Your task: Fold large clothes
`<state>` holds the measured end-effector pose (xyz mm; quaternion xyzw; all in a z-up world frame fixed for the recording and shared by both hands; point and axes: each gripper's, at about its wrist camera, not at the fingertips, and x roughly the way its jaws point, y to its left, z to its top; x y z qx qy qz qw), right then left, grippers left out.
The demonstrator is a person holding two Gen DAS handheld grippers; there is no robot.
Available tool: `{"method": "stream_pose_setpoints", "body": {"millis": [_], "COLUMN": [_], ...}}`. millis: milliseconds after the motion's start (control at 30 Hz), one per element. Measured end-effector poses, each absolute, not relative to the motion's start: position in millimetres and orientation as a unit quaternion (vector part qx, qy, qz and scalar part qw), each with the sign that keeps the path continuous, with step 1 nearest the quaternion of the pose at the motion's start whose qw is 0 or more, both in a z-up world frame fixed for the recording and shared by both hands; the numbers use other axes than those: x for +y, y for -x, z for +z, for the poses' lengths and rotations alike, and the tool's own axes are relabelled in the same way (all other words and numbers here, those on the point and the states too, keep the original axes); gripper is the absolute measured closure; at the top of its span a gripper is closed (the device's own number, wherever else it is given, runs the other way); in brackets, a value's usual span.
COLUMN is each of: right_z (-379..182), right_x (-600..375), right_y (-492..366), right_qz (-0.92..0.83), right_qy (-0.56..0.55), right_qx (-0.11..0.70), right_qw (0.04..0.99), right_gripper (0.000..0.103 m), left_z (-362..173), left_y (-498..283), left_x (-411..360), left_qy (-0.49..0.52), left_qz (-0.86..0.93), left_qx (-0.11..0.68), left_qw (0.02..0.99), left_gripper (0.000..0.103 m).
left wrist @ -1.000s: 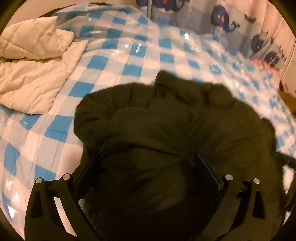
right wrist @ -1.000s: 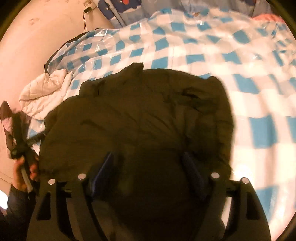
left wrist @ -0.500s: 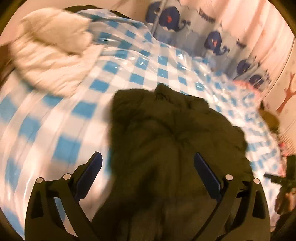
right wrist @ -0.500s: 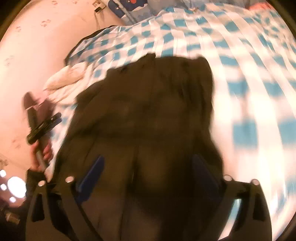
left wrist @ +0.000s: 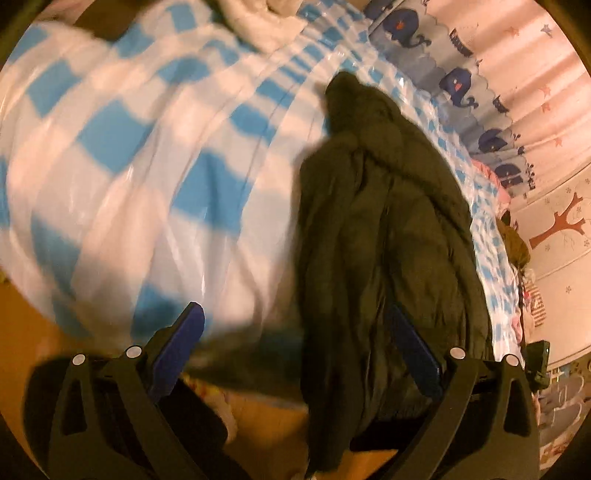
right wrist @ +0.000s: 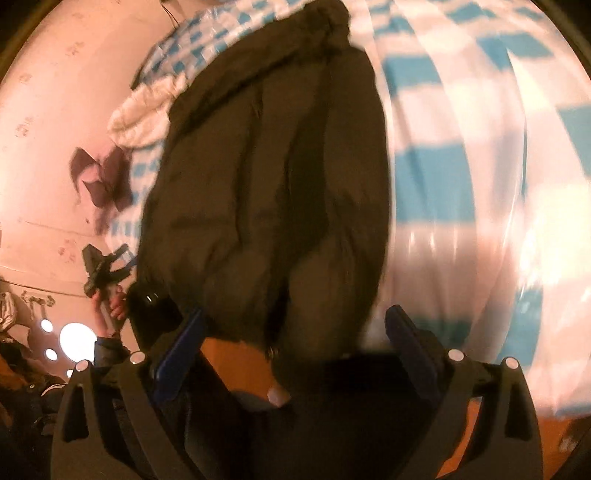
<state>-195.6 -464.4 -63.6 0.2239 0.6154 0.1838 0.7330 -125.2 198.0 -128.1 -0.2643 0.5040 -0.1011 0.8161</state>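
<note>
Item: dark jacket (left wrist: 388,229), puffy and quilted, lying lengthwise on the blue-and-white checked bed cover (left wrist: 122,177), its near end drooping over the bed's front edge toward the floor.

Condition: bunched into long ridges, one part heaped on another. I judge it soft, bulky and fairly light, likely to slump and spring back where creased (the shell looks smooth, so possibly slippery).

Where to take hold: I would pinch a hem or a seam ridge at the near end, not the fat middle, which would squash out of my fingers.

My left gripper (left wrist: 295,354): fingers spread wide, holding nothing; the jacket's hanging end passes between them without being pressed.

My right gripper (right wrist: 295,354): fingers spread wide as well, nothing held, poised above the jacket's near hem (right wrist: 273,332).

Edges and room: broad bare cover on the jacket's left in the left view. A white quilt (left wrist: 258,22) sits well apart at the far corner. A wall with whale-print cloth (left wrist: 458,81) runs close along the far side, so little room there.
</note>
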Motion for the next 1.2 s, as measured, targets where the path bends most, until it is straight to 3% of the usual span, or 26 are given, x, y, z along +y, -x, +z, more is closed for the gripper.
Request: {"method": "stream_pose_setpoints", "body": {"millis": [400, 567, 633, 667, 700, 733, 800, 933, 1100, 1200], "right_z": [-87, -82, -80, -82, -83, -83, -82, -70, -20, -18], "right_x": [-438, -434, -434, -431, -433, -438, -444, -446, -453, -463], "right_y": [210, 216, 216, 214, 215, 215, 217, 224, 262, 279], "right_qz": [0.219, 0.228, 0.220, 0.215, 0.210, 0.211, 0.211, 0.223, 0.266, 0.281], "right_qy": [-0.263, -0.265, -0.261, -0.263, -0.271, -0.279, -0.284, -0.304, -0.313, -0.306], "right_qx": [0.637, 0.616, 0.609, 0.607, 0.601, 0.593, 0.578, 0.537, 0.467, 0.473], "right_qw": [0.691, 0.706, 0.716, 0.719, 0.722, 0.725, 0.735, 0.755, 0.783, 0.777], "right_gripper": [0.010, 0.013, 0.035, 0.055, 0.070, 0.072, 0.081, 0.087, 0.088, 0.087], "left_z": [-181, -180, -181, -182, -182, -181, -177, -151, -77, -62], "left_y": [150, 157, 157, 157, 157, 157, 153, 154, 177, 186], "left_x": [130, 105, 101, 100, 101, 102, 105, 108, 132, 149], "left_qy": [0.251, 0.268, 0.266, 0.268, 0.274, 0.274, 0.283, 0.277, 0.272, 0.264], "left_qz": [-0.175, -0.208, -0.207, -0.205, -0.205, -0.207, -0.213, -0.221, -0.257, -0.267], "left_qx": [0.571, 0.552, 0.558, 0.561, 0.556, 0.555, 0.547, 0.521, 0.458, 0.459], "left_qw": [0.762, 0.762, 0.759, 0.756, 0.757, 0.758, 0.759, 0.777, 0.806, 0.805], "left_gripper": [0.008, 0.009, 0.041, 0.043, 0.059, 0.075, 0.086, 0.096, 0.097, 0.097]}}
